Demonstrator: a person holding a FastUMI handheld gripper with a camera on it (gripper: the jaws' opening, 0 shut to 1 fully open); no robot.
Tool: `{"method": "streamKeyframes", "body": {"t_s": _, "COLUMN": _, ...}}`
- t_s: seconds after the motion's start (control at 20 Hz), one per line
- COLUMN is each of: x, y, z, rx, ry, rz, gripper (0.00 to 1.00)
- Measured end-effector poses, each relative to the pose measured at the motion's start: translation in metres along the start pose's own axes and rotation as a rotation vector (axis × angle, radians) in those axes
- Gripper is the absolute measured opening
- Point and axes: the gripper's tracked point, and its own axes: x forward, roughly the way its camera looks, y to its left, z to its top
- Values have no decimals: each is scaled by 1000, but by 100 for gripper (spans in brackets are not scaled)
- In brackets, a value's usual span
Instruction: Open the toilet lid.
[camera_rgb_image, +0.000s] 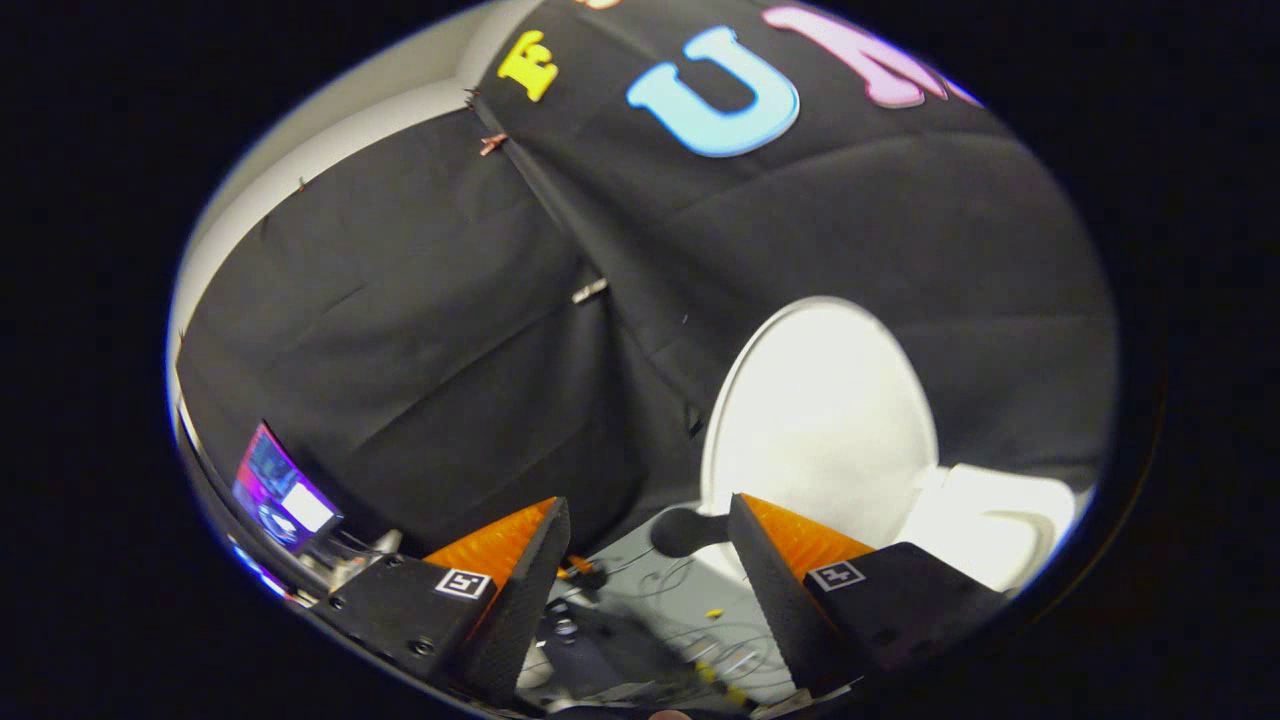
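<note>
Nearest, I log my gripper (645, 525): fingers spread apart, grasping nothing, grey floor with loose thin cables (690, 620) between them. At my one o'clock, just beyond the right finger, the glossy white oval toilet lid (820, 420) stands raised, white toilet body (1000, 525) beside it. At nine o'clock, a small lit screen (280, 490). Farthest: black cloth wall (420, 330).

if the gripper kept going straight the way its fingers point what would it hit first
Probably the black cloth wall of the booth. The gripper is open with nothing between its fingers, and the raised white toilet lid stands off to the side beyond one finger, so it would likely slip past it. Depth is hard to judge here.
</note>
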Motion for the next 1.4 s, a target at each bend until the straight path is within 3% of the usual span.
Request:
{"method": "streamKeyframes", "body": {"t_s": 0.15, "x": -54, "y": -54, "z": 46, "rx": -153, "ry": -205, "rz": -166, "gripper": 99}}
{"method": "streamKeyframes", "body": {"t_s": 0.45, "x": -220, "y": -154, "z": 114, "rx": -406, "ry": -561, "rz": -503, "gripper": 99}}
{"method": "streamKeyframes", "body": {"t_s": 0.6, "x": -283, "y": -196, "z": 105, "rx": -468, "ry": -649, "rz": -640, "gripper": 99}}
{"method": "streamKeyframes", "body": {"t_s": 0.8, "x": -341, "y": -252, "z": 66, "rx": -442, "ry": -680, "rz": -773, "gripper": 98}}
{"method": "streamKeyframes", "body": {"t_s": 0.95, "x": -362, "y": -292, "z": 30, "rx": -388, "ry": -670, "rz": -844, "gripper": 99}}
{"method": "streamKeyframes", "body": {"t_s": 1.1, "x": -370, "y": -303, "z": -1, "rx": -418, "ry": -659, "rz": -871, "gripper": 99}}
{"method": "streamKeyframes", "body": {"t_s": 1.4, "x": -374, "y": -293, "z": 0, "rx": -491, "ry": -708, "rz": -858, "gripper": 99}}
